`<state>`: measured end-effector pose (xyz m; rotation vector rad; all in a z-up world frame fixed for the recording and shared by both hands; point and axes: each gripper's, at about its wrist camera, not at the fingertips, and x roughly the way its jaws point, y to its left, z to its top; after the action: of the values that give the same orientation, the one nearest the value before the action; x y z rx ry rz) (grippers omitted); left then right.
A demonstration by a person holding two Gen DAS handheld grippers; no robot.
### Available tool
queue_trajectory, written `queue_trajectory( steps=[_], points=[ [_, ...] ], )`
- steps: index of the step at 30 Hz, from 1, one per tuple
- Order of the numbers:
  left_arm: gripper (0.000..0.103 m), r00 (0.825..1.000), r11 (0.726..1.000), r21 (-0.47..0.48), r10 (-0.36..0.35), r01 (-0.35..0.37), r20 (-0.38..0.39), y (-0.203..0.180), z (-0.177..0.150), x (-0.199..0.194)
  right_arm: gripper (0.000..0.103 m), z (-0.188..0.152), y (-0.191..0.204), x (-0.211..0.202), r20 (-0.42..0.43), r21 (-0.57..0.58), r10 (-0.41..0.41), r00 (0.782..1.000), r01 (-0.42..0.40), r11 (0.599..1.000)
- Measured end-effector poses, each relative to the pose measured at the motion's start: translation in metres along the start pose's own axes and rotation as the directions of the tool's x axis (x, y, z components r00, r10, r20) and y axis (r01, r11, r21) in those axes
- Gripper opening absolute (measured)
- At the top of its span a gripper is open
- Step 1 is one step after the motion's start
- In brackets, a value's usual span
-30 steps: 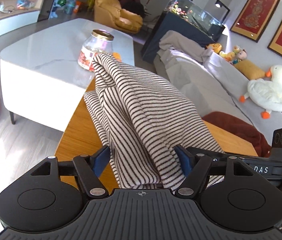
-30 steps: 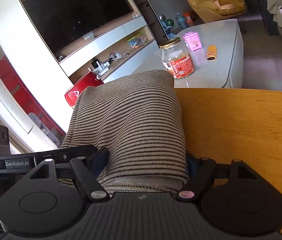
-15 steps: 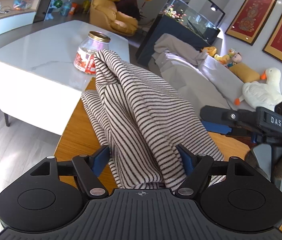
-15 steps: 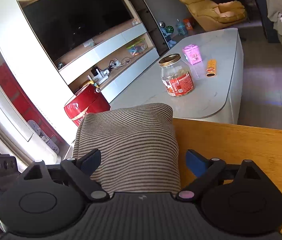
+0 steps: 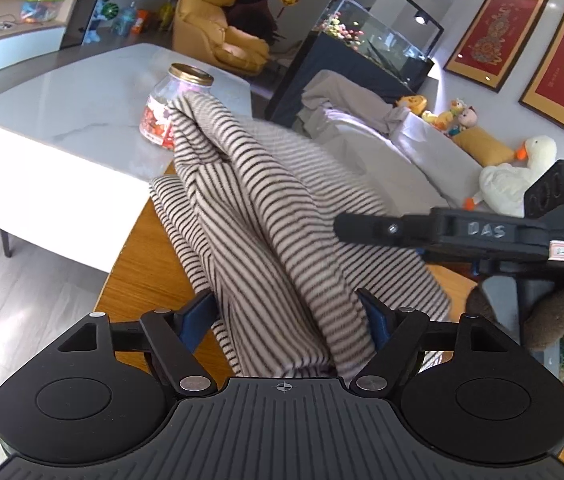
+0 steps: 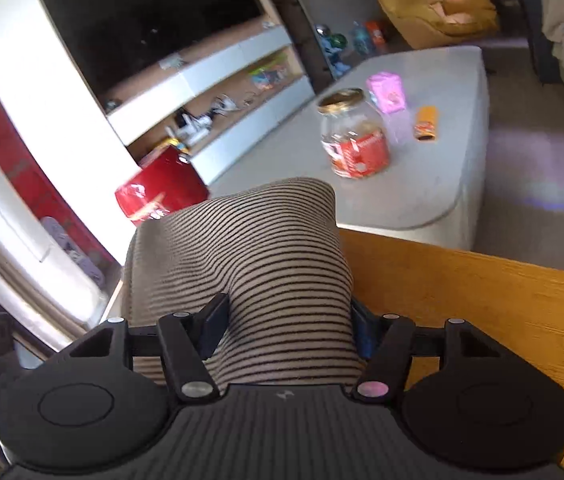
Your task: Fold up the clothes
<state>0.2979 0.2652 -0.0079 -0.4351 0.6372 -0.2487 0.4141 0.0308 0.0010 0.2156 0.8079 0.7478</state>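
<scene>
A beige garment with thin dark stripes (image 5: 274, 208) lies bunched on the wooden table (image 5: 138, 276) and runs back between my left gripper's fingers. My left gripper (image 5: 283, 314) is shut on it, with folds rising toward the jar. In the right wrist view the same striped garment (image 6: 250, 248) humps up over the wooden table's (image 6: 481, 312) left edge. There my right gripper (image 6: 287, 324) is shut on it, both fingers pressing into the cloth. The right gripper's black body (image 5: 481, 236) reaches in from the right above the garment in the left wrist view.
A white marble coffee table (image 5: 62, 120) stands just beyond the wooden table, carrying a glass jar (image 6: 353, 136), a pink box (image 6: 387, 92) and an orange packet (image 6: 425, 122). A sofa with a goose plush (image 5: 517, 184) is at the right. A red appliance (image 6: 162, 192) sits on the floor.
My right gripper let the garment go half a second ago and has now shut on it again, over the cloth. My left gripper has kept its hold throughout.
</scene>
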Motion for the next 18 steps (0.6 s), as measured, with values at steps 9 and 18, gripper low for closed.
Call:
queue_trajectory(
  steps=[9,18],
  points=[
    [0.084,0.998,0.999,-0.038,0.028,-0.025,0.062,-0.015,-0.006,-0.037,0.085,-0.032,-0.004,-0.036,0.066,-0.029,0.014,0.998,-0.012,1.000],
    [0.082,0.995,0.994,-0.041,-0.099,0.099,0.012,-0.033,-0.011,-0.028,0.065,-0.048,0.007,-0.071,0.122,-0.073,0.098,0.988,-0.090,0.993]
  ],
)
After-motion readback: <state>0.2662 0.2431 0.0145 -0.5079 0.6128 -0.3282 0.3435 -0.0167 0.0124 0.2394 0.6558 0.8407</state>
